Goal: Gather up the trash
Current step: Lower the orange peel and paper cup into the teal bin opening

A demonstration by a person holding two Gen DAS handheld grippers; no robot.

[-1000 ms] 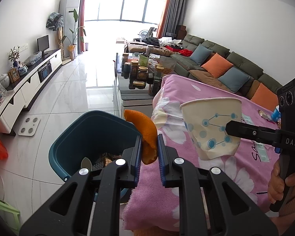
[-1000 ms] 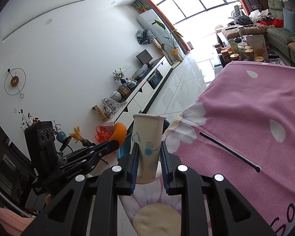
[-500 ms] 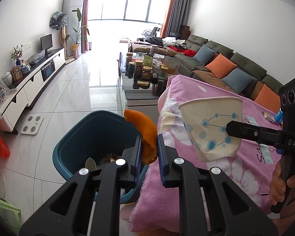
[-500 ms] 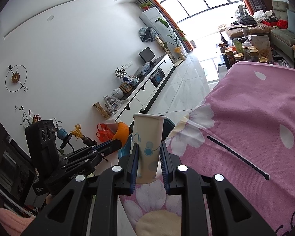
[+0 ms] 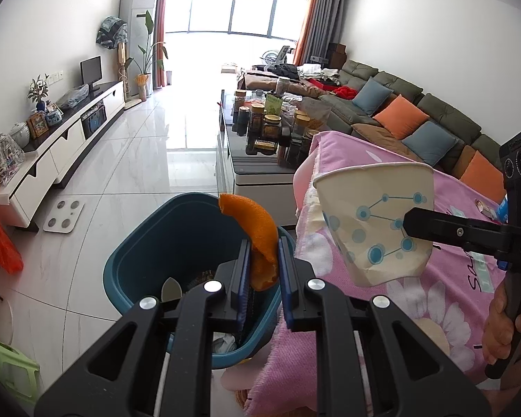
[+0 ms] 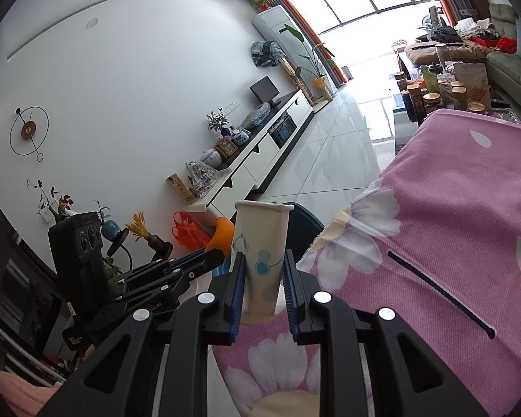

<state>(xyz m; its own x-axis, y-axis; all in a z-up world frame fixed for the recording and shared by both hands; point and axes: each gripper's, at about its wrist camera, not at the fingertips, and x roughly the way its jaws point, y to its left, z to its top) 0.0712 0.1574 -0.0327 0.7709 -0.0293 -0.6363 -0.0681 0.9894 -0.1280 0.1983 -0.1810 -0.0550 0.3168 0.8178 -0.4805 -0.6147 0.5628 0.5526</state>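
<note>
My left gripper (image 5: 264, 257) is shut on a piece of orange peel (image 5: 257, 232) and holds it above the right rim of a teal trash bin (image 5: 163, 243) on the floor. My right gripper (image 6: 260, 274) is shut on a squashed white paper cup (image 6: 260, 243) with blue dots, held over the left edge of the pink flowered tablecloth (image 6: 451, 208). The cup (image 5: 375, 222) and the right gripper also show in the left wrist view, to the right of the peel. The peel (image 6: 222, 236) and the bin's rim (image 6: 302, 226) show behind the cup in the right wrist view.
The bin holds some trash at its bottom. A low coffee table (image 5: 260, 170) with several jars stands beyond the pink table. A white TV cabinet (image 5: 52, 160) runs along the left wall, a sofa (image 5: 416, 118) along the right. A white scale (image 5: 64, 210) lies on the floor.
Both grippers have shifted slightly left toward the bin, each holding its item. The bin sits more centrally under the peel in the left wrist view.
</note>
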